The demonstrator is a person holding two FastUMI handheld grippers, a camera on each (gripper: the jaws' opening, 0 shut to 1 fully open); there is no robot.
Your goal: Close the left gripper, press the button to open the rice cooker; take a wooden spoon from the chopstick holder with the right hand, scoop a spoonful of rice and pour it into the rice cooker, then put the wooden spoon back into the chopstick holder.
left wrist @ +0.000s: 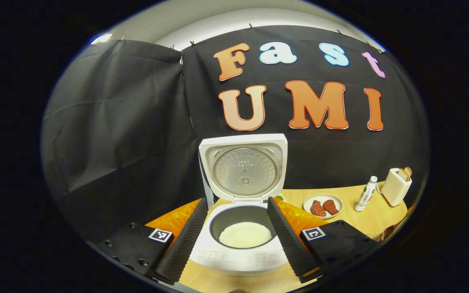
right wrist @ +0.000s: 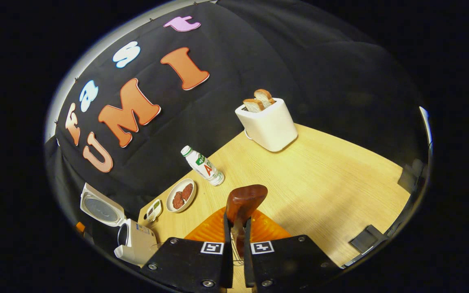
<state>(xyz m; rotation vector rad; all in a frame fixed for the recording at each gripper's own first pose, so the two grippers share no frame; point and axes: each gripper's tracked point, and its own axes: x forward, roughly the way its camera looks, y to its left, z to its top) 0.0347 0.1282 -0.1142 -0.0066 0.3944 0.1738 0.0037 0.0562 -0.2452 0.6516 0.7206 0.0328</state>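
In the left gripper view the white rice cooker (left wrist: 238,256) stands open, its lid (left wrist: 243,167) upright. White rice (left wrist: 244,235) lies in the dark inner pot. My left gripper (left wrist: 237,202) is open, one finger on each side of the pot, touching nothing. In the right gripper view my right gripper (right wrist: 237,221) is shut on the handle of a brown wooden spoon (right wrist: 244,199). The spoon's bowl sticks up past the fingertips with no rice showing on it. Thin wires show between the fingers below the spoon. The open rice cooker (right wrist: 134,242) sits at the lower left.
An orange mat (right wrist: 267,230) lies under the right gripper on the wooden table (right wrist: 332,179). A plate of meat (right wrist: 181,195), a small dish (right wrist: 154,209), a bottle (right wrist: 204,166) and a white toaster (right wrist: 269,124) with bread stand toward the back.
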